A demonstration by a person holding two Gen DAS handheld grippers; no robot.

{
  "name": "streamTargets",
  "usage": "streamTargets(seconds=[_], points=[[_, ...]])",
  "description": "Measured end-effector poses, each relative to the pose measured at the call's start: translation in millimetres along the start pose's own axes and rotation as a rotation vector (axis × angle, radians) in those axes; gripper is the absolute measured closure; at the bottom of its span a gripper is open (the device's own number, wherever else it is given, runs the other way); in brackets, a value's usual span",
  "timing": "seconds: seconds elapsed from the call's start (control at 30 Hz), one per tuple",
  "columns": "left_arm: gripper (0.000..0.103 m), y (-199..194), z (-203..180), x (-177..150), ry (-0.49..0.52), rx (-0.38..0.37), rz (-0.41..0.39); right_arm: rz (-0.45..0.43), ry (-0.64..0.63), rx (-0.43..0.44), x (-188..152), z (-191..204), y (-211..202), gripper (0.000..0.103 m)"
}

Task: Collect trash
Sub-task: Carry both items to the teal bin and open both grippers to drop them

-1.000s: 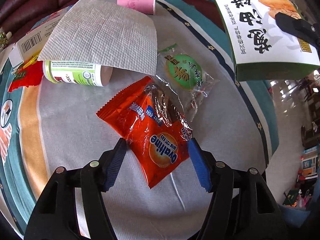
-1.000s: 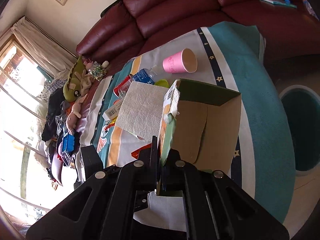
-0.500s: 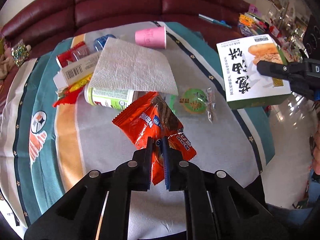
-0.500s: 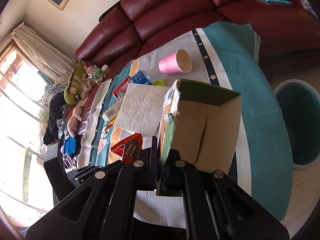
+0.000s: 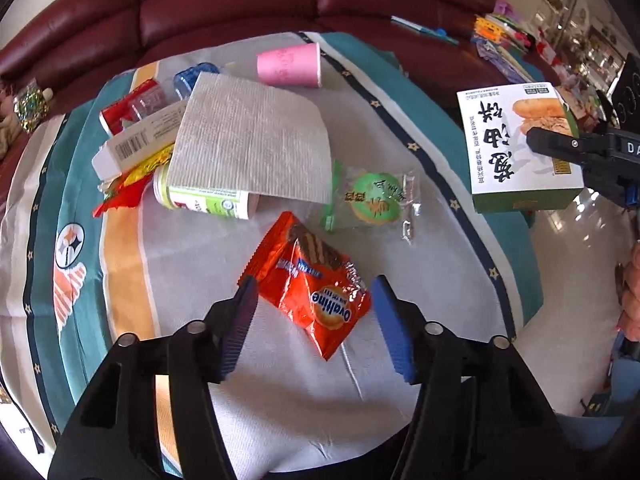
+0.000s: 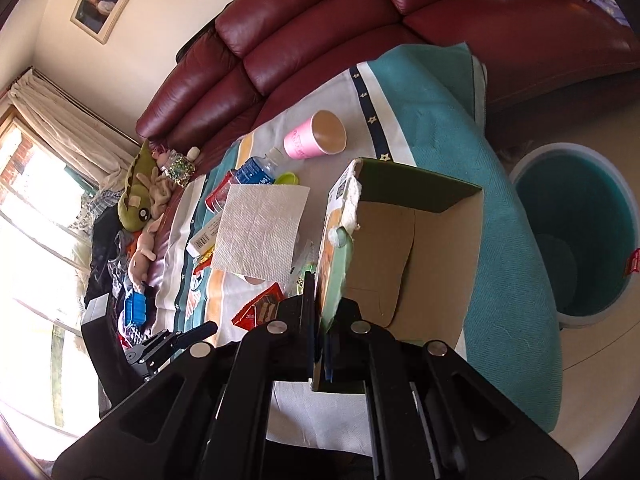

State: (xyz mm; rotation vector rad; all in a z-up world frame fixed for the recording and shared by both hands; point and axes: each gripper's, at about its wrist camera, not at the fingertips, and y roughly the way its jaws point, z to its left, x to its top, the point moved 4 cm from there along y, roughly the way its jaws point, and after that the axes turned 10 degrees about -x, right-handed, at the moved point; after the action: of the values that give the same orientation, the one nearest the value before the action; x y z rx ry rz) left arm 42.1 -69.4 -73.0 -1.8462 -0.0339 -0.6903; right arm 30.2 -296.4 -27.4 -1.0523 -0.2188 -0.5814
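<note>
Between your left gripper's (image 5: 312,312) spread jaws lies the snack packet (image 5: 310,288) on the tablecloth (image 5: 420,280). Beyond its tips sits the clear wrapper (image 5: 372,200); left of that, the paper towel (image 5: 252,148) overlies the lying can (image 5: 204,200). The paper cup (image 5: 290,65) lies farthest out. Your right gripper (image 6: 322,328) clamps the box's (image 6: 404,252) wall; the bin (image 6: 576,232) stands on the floor to its right.

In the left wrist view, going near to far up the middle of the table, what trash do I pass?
Orange Ovaltine packet → white paper towel → pink paper cup.
</note>
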Motion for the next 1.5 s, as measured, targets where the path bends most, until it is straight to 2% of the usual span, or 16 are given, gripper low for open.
streamTargets(seconds=[0.1, 0.3, 0.37, 0.4, 0.43, 0.47, 0.5, 0.53, 0.6, 0.77, 1.0, 1.13, 1.23, 1.4, 1.5], points=[[0.03, 17.5, 2.2, -8.9, -0.007, 0.019, 0.035, 0.008, -0.014, 0.012, -2.0, 7.8, 5.9, 0.1], [0.029, 60.0, 5.9, -12.6, -0.036, 0.051, 0.097, 0.03, -0.02, 0.015, -4.9, 10.4, 10.5, 0.1], [0.029, 68.7, 4.5, -12.8, -0.037, 0.033, 0.103, 0.032, -0.019, 0.014, -5.8, 9.8, 9.2, 0.1], [0.034, 68.5, 4.6, -12.6, -0.043, 0.026, 0.089, 0.032, -0.02, 0.014, -6.4, 9.0, 8.7, 0.1], [0.052, 66.7, 4.6, -11.9, -0.041, 0.031, 0.081, 0.033, -0.019, 0.013, -6.8, 8.0, 8.1, 0.1], [0.059, 64.0, 5.2, -10.8, -0.043, 0.028, 0.073, 0.034, -0.018, 0.014, -6.2, 6.6, 8.0, 0.1], [0.074, 59.9, 7.0, -9.2, -0.052, 0.025, 0.064, 0.034, -0.015, 0.014, -5.8, 5.5, 7.8, 0.1], [0.082, 55.9, 8.8, -7.8, -0.057, 0.03, 0.053, 0.034, -0.013, 0.016, -5.0, 4.4, 7.7, 0.1], [0.089, 49.0, 13.7, -5.4, -0.065, 0.056, 0.038, 0.033, -0.006, 0.023, -3.3, 1.7, 7.9, 0.1], [0.095, 42.4, 22.1, -1.9, -0.092, 0.056, 0.044, 0.039, 0.01, 0.036, -1.1, -3.1, 12.7, 0.1], [0.096, -0.3, -0.2, 25.9, -0.019, 0.064, -0.049, 0.027, 0.03, 0.062, 1.4, -9.5, 7.9, 0.1], [0.096, -19.5, -25.3, 46.9, 0.041, 0.038, -0.093, -0.004, 0.048, 0.067, 8.5, -18.8, -4.3, 0.1], [0.096, -18.6, -57.4, 65.6, 0.111, -0.019, -0.102, -0.049, 0.07, 0.051, 17.6, -34.3, -21.9, 0.1], [0.095, 16.6, -124.0, 99.1, 0.252, -0.122, -0.076, -0.139, 0.137, -0.026, 33.7, -78.6, -62.1, 0.1], [0.095, 50.1, -165.4, 114.3, 0.313, -0.191, -0.032, -0.181, 0.188, -0.091, 40.4, -113.2, -82.1, 0.1]])
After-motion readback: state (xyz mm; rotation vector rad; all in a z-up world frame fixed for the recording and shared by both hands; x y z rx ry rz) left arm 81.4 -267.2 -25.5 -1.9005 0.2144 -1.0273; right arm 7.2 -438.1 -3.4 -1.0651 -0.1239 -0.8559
